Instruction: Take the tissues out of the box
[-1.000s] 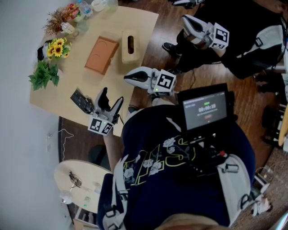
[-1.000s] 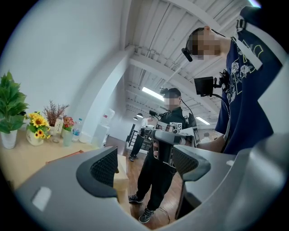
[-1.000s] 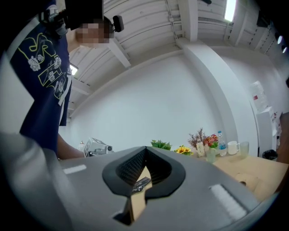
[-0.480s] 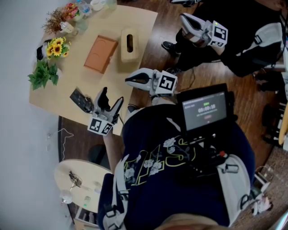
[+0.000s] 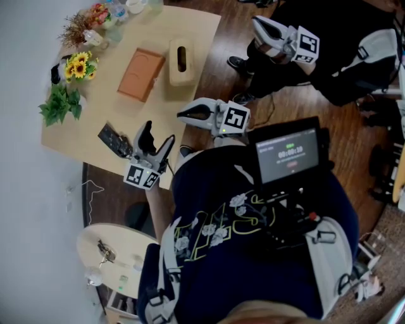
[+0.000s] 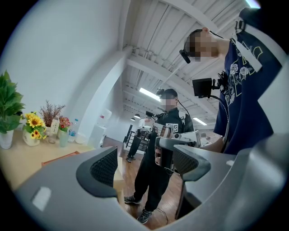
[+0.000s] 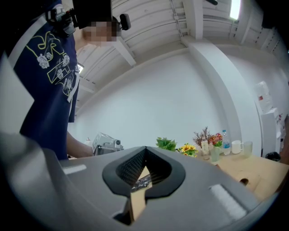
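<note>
A tan wooden tissue box (image 5: 181, 61) with a dark oval slot stands on the far right part of the light wooden table (image 5: 95, 126); no tissue shows at the slot. My left gripper (image 5: 158, 135) hovers over the table's near edge, well short of the box. Its jaws stand open with nothing between them (image 6: 146, 164). My right gripper (image 5: 181, 114) hangs beyond the table's right edge, below the box in the head view. It is shut and empty, its pads meeting (image 7: 144, 155).
An orange tray (image 5: 141, 74) lies left of the box. Sunflowers (image 5: 77, 66), a green plant (image 5: 60, 105), cups and bottles (image 5: 119, 14) line the far side. A black device (image 5: 114, 141) lies beside my left gripper. Another person holds a gripper (image 5: 278, 35) to the right.
</note>
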